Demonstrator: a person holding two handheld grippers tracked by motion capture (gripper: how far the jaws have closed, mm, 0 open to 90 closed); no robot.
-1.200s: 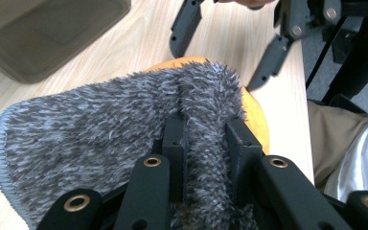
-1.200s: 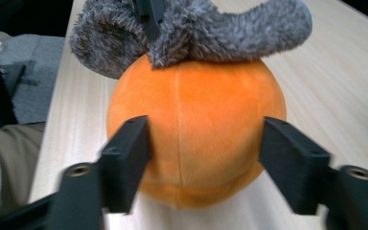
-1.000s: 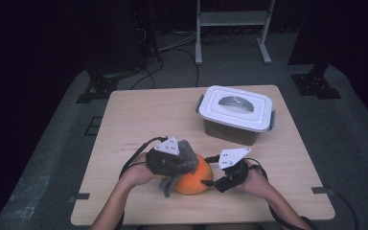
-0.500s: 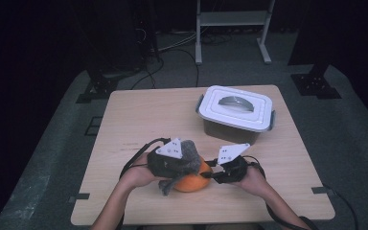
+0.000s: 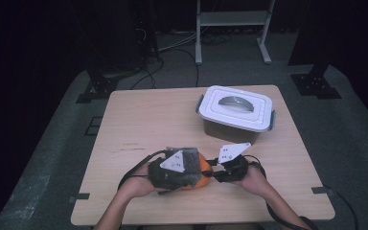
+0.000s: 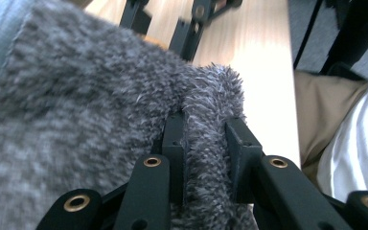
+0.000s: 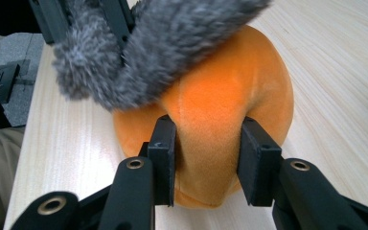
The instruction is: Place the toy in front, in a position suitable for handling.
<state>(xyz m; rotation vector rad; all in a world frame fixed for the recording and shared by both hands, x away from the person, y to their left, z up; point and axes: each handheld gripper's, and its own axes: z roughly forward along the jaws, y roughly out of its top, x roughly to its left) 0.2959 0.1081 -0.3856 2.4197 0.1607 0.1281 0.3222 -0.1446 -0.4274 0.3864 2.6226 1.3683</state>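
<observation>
An orange plush ball [image 7: 220,115] is being pinched between the jaws of the right gripper [image 7: 206,158], which have just been closing; the pads are pressing into a fold of its soft skin. A grey furry cloth [image 6: 76,105], draped over the top of the ball, is being held by the left gripper [image 6: 205,143], whose jaws are nearly closed on a thick rolled edge of the fur. Ball and cloth are lying on the wooden table [image 5: 148,124], on the near side of the lidded plastic box [image 5: 237,110] and well apart from it. Risks being judged: only a pinch of plush is being gripped on the right, so the fold is likely to slip out if the cloth is pulled hard; the long pile may be clinging to the velvety orange surface, so the ball may be dragged along with the cloth. The cloth is shaggy, mottled grey and limp; the ball is smooth, short-napped, rounded and easily squashed. The box is rigid, white-lidded, with a grey handle.
</observation>
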